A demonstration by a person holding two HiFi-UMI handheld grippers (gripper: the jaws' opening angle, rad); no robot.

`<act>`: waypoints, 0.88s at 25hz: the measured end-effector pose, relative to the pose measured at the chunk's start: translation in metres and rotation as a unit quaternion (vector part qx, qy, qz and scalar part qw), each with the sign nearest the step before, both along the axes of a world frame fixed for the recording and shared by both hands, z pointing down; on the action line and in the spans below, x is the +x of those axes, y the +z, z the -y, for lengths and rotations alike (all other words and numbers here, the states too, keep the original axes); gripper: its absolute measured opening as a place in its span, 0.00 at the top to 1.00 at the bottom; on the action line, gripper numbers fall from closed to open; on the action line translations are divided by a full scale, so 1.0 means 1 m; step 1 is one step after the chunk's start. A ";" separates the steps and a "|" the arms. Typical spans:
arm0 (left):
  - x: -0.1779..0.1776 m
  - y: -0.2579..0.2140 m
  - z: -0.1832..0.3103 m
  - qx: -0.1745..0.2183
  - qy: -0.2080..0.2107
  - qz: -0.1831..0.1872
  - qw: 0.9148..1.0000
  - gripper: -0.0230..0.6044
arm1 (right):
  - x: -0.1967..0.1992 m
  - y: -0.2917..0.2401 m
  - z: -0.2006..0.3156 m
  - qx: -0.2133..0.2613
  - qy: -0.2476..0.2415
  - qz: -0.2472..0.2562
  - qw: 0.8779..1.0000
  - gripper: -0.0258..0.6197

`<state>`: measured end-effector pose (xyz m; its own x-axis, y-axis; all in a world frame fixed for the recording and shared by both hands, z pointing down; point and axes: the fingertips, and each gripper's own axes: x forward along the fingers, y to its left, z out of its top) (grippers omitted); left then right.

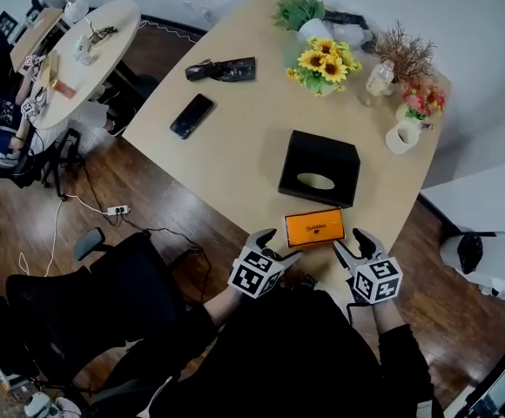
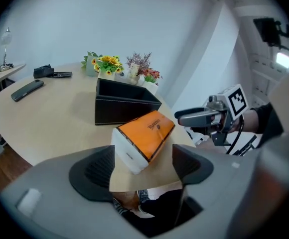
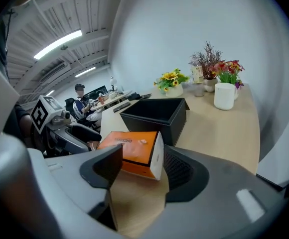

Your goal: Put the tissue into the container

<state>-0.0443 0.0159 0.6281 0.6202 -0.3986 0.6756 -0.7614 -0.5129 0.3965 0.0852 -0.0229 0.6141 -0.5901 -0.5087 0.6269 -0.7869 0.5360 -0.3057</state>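
Note:
An orange tissue pack (image 1: pixel 314 226) with white ends lies flat on the wooden table (image 1: pixel 244 146), close to its near edge. Just beyond it stands the black open-topped container (image 1: pixel 319 168). My left gripper (image 1: pixel 279 244) sits at the pack's left end and my right gripper (image 1: pixel 353 244) at its right end. In the left gripper view the pack (image 2: pixel 147 133) lies between the open jaws, with the container (image 2: pixel 119 106) behind it. In the right gripper view the pack (image 3: pixel 129 151) also lies between open jaws, in front of the container (image 3: pixel 157 114). Neither gripper's pads press on it.
A phone (image 1: pixel 191 115) and a dark object (image 1: pixel 222 70) lie on the table's far left. Sunflowers (image 1: pixel 325 64), a bottle (image 1: pixel 378 78), a white mug (image 1: pixel 402 137) and other plants line the far right edge. A round table (image 1: pixel 78 55) stands at upper left.

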 end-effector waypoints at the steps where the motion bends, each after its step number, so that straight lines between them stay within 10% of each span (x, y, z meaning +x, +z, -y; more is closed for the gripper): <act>1: 0.002 0.001 -0.003 -0.003 0.002 0.004 1.000 0.41 | 0.000 0.003 -0.001 -0.007 -0.011 0.003 1.000 0.54; 22: 0.004 0.007 -0.002 -0.045 -0.061 -0.031 0.997 0.47 | 0.002 0.019 -0.001 -0.039 -0.097 0.020 0.994 0.57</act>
